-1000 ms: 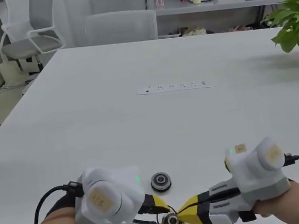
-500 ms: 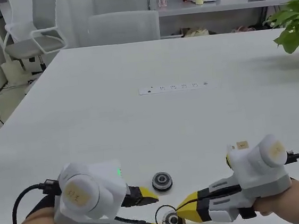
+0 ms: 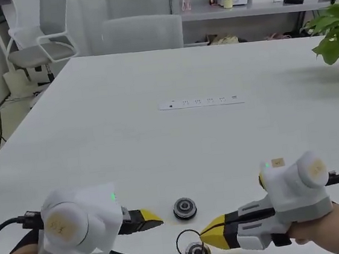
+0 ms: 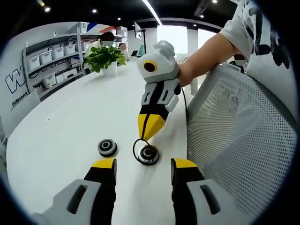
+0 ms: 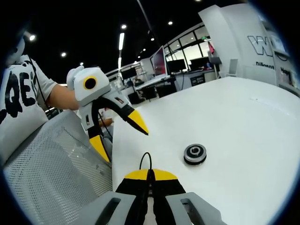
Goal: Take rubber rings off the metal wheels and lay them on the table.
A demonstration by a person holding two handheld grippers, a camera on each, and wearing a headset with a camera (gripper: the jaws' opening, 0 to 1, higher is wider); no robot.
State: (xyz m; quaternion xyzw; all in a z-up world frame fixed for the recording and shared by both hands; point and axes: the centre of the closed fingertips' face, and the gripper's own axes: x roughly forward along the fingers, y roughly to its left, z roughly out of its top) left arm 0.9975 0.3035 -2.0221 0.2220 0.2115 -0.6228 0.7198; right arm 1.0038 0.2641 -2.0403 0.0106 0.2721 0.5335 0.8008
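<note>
Two small metal wheels lie near the table's front edge. The far wheel [image 3: 185, 208] [image 4: 107, 147] [image 5: 194, 153] still wears its black rubber ring. Beside the near wheel [image 3: 198, 253] [image 4: 149, 155] a thin black rubber ring [image 3: 177, 242] [image 4: 134, 149] [image 5: 142, 159] stands out as a loose loop, pinched at one side by my right gripper [image 3: 206, 233] [image 4: 151, 132] [image 5: 150, 176], which is shut on it. My left gripper [image 3: 156, 242] [image 4: 144, 164] [image 5: 119, 126] is open, just left of the near wheel and holding nothing.
A white power strip [image 3: 200, 102] lies in the middle of the table [image 3: 98, 140]. A green plant [image 3: 332, 31] stands at the far right. Office chairs [image 3: 141, 31] stand beyond the far edge. A mesh chair back [image 4: 225, 122] is close behind the front edge.
My left gripper has let go of the near wheel, opened and drawn back to the left. The right gripper stays shut on the ring, whose loop now stands free of the wheel.
</note>
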